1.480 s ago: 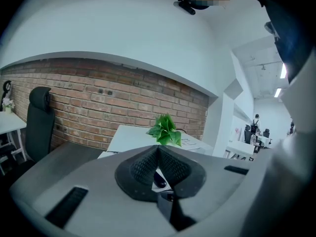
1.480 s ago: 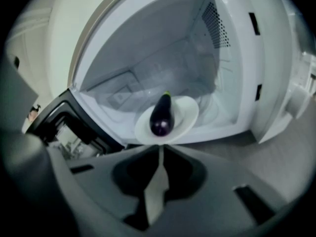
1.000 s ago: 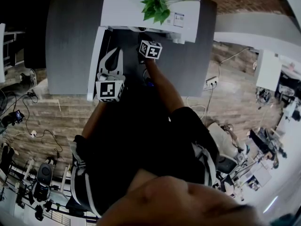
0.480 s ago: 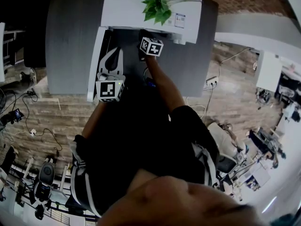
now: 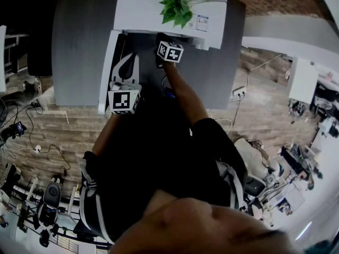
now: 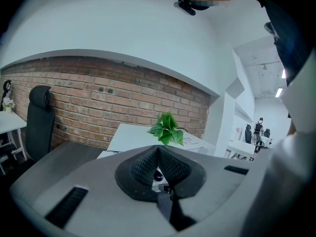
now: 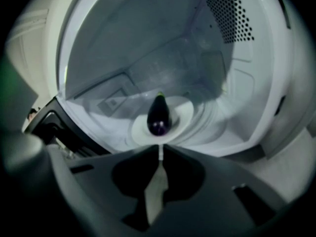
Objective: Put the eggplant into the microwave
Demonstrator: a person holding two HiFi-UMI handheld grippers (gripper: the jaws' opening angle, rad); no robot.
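1. Far left, only in the left claw view: red brick wall (image 6: 98, 93) and black office chair (image 6: 37, 117).
2. Beside the open white microwave door (image 5: 107, 70), outside the oven: left claw (image 6: 158, 148), black ribbed pads pressed tip to tip, nothing held.
3. Further right, at the mouth of the white microwave (image 5: 148, 9): right claw (image 7: 160, 149), jaws all but together, only a thin slit between them, empty.
4. Just beyond those tips and apart from them: small dark purple eggplant (image 7: 159, 116), lying on the round white turntable plate (image 7: 185, 113) inside the oven, green stem end toward the back; clear line from tips to eggplant.
5. Upper right of the cavity: perforated vent panel (image 7: 229, 11).
6. Seen from the head view: green leafy plant (image 5: 175, 4) on top of the microwave, grey table (image 5: 79, 46) beneath; eggplant visible only in the right claw view.
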